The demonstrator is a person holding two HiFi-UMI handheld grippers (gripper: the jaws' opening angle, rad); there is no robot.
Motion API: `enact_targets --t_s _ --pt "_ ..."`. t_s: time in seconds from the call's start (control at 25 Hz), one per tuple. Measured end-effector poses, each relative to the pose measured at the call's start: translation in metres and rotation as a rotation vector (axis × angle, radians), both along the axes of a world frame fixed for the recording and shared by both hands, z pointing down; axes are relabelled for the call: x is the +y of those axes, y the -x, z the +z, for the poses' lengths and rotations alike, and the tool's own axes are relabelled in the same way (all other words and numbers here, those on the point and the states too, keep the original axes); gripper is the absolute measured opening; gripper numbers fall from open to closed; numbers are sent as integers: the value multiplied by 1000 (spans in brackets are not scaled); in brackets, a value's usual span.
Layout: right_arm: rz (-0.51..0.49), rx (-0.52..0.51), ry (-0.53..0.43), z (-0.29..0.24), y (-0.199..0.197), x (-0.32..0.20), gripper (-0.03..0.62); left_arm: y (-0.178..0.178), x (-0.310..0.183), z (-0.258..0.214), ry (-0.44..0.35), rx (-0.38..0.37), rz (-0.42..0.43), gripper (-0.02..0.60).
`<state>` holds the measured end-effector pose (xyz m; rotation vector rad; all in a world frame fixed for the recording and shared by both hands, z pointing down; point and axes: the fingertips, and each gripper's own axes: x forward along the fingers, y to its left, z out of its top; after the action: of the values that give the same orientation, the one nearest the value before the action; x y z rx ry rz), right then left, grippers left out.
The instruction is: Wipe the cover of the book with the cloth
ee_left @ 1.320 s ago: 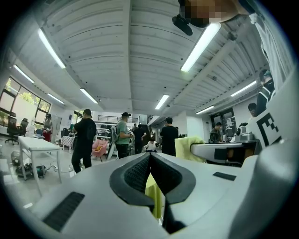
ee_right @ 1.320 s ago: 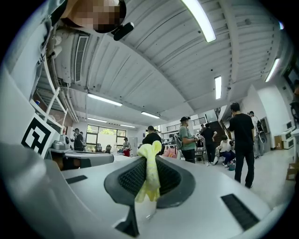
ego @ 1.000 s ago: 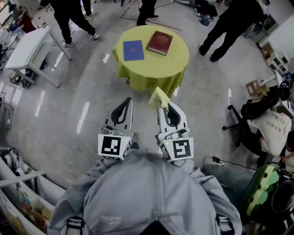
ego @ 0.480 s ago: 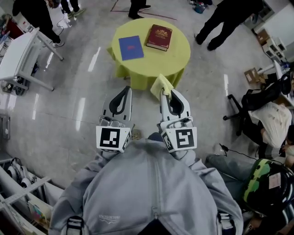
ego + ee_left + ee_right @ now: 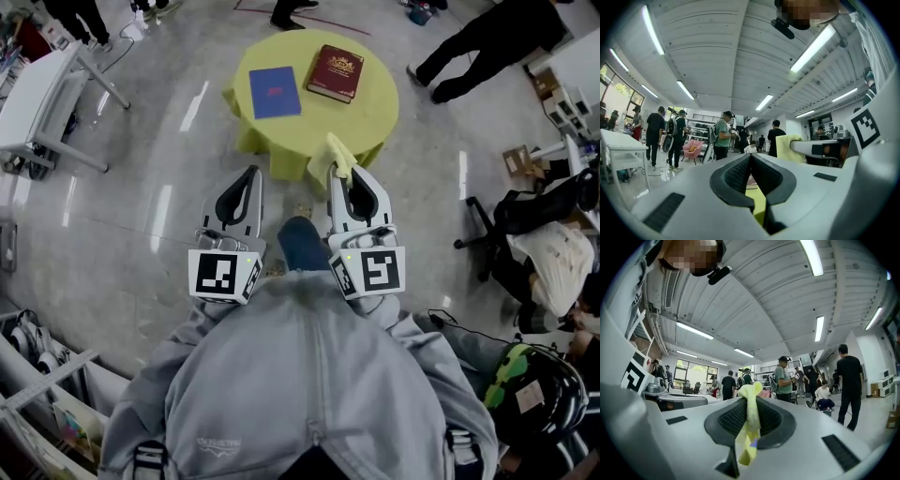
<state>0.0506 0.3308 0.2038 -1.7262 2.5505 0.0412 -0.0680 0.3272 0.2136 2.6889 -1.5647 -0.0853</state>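
Change since earlier: a leg in blue jeans [image 5: 302,244] has come forward between the two grippers, where only floor showed a second ago; in the head view the cloth's tip now overlaps the hanging edge of the tablecloth, and both books lie as they did
Left gripper [image 5: 750,156]: jaws pressed together at the tips with nothing between them; it is held level in the air, short of the table, beside the right gripper
Right gripper [image 5: 750,398]: jaws clamped on the cloth, likewise held in the air short of the table
Cloth [image 5: 336,153]: pale yellow, bunched; one end sticks out past the jaw tips and the other hangs down behind them in the right gripper view; it touches neither book
Round table [image 5: 373,94]: ahead of the person, covered by a yellow-green tablecloth [image 5: 281,155] that drapes over its rim
Blue book [image 5: 275,92]: flat on the left part of the tabletop, cover up, a small red mark on it
Dark red book [image 5: 336,73]: flat on the tabletop to the right of the blue one, apart from it, a gold emblem on its cover
Person: grey hoodie [image 5: 300,375] fills the bottom of the head view
Surroundings: glossy grey floor [image 5: 141,216]; white table [image 5: 37,94] at the upper left; several people stand beyond the round table
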Motion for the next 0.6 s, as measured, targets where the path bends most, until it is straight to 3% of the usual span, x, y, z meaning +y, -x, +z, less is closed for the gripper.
enact_targets --t_s 0.24,0.6 --pt "-60 1 -32 -3 -2 -64 57 -10 -58 0 -17 -2 -25 17" --pt "-152 -8 21 17 -13 -219 57 -29 -196 20 34 -12 -84 17"
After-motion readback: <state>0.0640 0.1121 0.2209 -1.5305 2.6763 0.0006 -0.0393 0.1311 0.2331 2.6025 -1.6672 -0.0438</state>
